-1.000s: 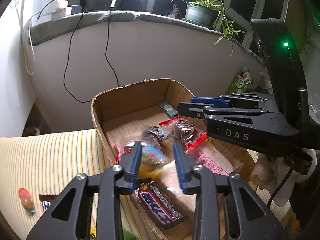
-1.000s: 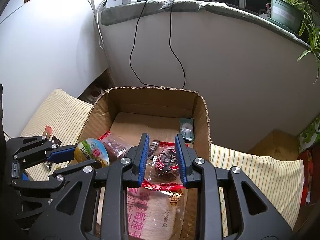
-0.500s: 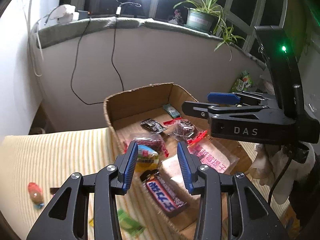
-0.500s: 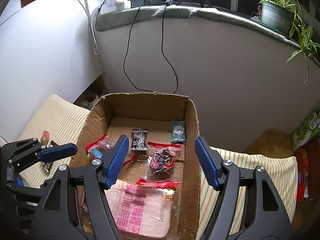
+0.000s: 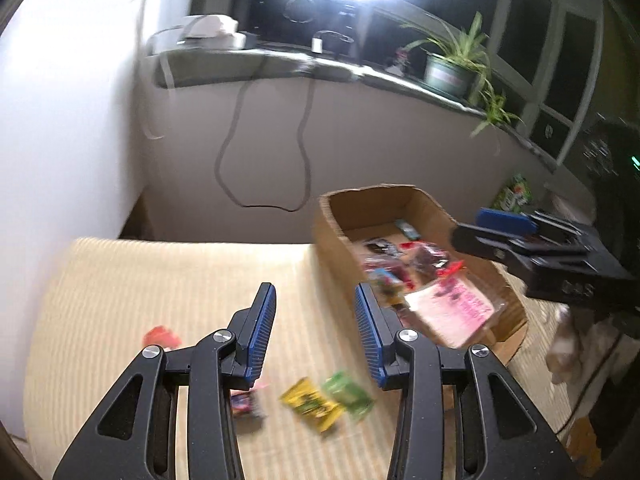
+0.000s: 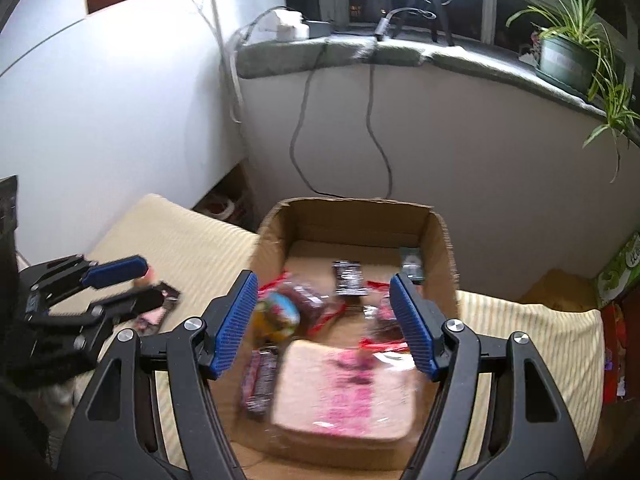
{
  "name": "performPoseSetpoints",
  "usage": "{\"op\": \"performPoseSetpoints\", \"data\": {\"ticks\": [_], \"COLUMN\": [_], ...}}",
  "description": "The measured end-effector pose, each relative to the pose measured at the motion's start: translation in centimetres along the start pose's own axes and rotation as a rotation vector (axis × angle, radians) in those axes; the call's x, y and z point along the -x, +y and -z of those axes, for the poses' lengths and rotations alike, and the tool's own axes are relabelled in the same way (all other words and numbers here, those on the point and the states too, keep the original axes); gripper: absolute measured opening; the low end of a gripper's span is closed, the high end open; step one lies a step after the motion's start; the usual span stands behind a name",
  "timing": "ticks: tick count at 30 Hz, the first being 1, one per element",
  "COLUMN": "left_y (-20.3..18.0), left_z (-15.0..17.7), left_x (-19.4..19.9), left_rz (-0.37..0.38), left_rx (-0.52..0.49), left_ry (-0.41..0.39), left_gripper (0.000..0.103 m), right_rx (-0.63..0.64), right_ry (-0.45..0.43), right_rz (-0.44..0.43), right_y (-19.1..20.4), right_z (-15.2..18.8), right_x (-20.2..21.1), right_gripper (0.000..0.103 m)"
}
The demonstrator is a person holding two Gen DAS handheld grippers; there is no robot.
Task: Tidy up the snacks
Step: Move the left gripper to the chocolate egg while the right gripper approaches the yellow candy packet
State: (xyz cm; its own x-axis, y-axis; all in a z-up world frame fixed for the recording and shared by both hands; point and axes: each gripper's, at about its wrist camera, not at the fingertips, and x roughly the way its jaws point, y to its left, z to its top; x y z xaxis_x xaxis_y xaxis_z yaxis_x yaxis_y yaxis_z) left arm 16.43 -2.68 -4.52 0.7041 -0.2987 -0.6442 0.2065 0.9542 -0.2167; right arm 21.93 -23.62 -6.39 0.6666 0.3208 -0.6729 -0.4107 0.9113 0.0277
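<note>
The open cardboard box (image 6: 352,216) holds snacks: a flat pink bread bag (image 6: 348,392) at 6 o'clock and a dark chocolate bar (image 6: 260,380) at 8. A yellow packet (image 5: 310,404) and a green packet (image 5: 348,394) lie outside on the striped cushion (image 5: 160,280).

Motion smears my left view: the packets (image 5: 326,400) on the striped cushion (image 5: 160,280) are unreadable, and the box's (image 6: 276,240) near corner is cut off below.

My left tool (image 5: 316,326) hangs open and empty over the striped cushion (image 5: 160,280). I see a yellow packet (image 5: 310,404) and a green packet (image 5: 348,394) lying side by side below it. The cardboard box (image 5: 336,232) of snacks sits to the right, with my right tool (image 5: 500,228) above it.
</note>
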Motion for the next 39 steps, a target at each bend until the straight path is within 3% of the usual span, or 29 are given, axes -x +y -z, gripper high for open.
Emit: {"op": "performPoseSetpoints", "data": {"ticks": [11, 20, 24, 29, 39], "left_y": [7.3, 10.9, 12.1, 12.7, 12.8], "left_z": [2.4, 4.1, 4.6, 5.2, 5.6], "left_x": [2.0, 1.8, 1.2, 0.5, -0.9], "left_rz": [-0.080, -0.083, -0.067, -0.047, -0.011], "left_rx": [0.109, 0.166, 0.180, 0.178, 0.156], "left_ry": [0.001, 0.021, 0.033, 0.050, 0.073], "left_gripper": [0.039, 0.039, 0.039, 0.039, 0.039], "right_rx": [0.099, 0.098, 0.083, 0.063, 0.082], "right_ry": [-0.010, 0.052, 0.097, 0.133, 0.103], "right_rz": [-0.121, -0.198, -0.177, -0.129, 0.081], "right_y": [8.6, 13.6, 14.7, 15.4, 16.5], "right_z": [2.2, 6.4, 8.6, 9.7, 10.2], "right_x": [1.3, -0.2, -1.7, -3.3, -5.8], "right_gripper": [0.071, 0.071, 0.069, 0.049, 0.046]}}
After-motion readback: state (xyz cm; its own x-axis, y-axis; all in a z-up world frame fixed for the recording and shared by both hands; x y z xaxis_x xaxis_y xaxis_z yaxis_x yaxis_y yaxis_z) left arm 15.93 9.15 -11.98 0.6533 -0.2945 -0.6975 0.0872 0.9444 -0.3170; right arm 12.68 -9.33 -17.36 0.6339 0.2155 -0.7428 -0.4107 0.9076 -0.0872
